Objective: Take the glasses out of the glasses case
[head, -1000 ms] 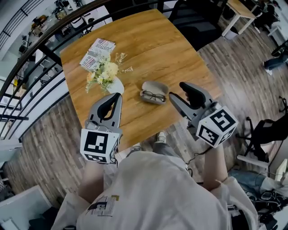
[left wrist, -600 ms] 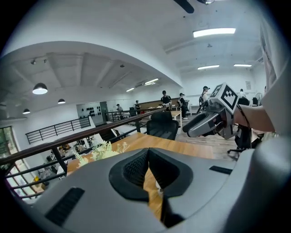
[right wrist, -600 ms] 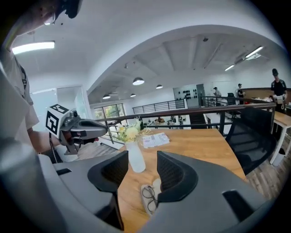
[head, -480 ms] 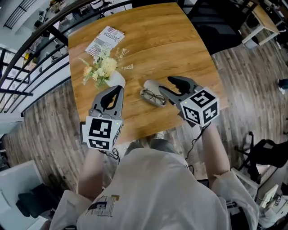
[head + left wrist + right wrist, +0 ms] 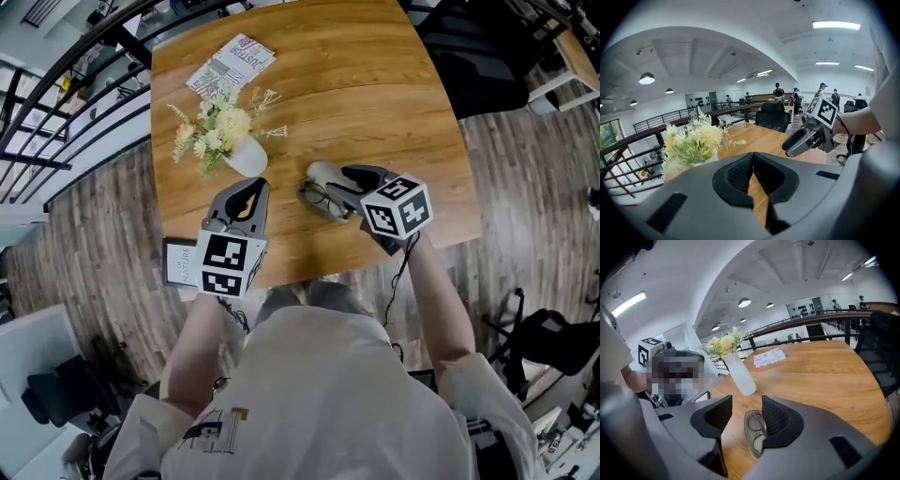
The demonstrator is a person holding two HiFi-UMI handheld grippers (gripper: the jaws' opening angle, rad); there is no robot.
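Wooden table (image 5: 375, 94) carries the open glasses case (image 5: 754, 439), with the glasses (image 5: 756, 423) lying inside it. The right gripper (image 5: 746, 413) sits at the case's right on a bare, outstretched forearm. Its claw is spread with the case between the two pads, close against one; contact cannot be told. Left of the case, the left gripper (image 5: 752, 171) points forward on a straight forearm, claw pressed together on nothing. A white vase of flowers (image 5: 246, 159) stands just beyond it.

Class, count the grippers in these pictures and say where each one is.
2. The left gripper, shut, is beside the flower vase; the right gripper, open, has the glasses case between its jaws.
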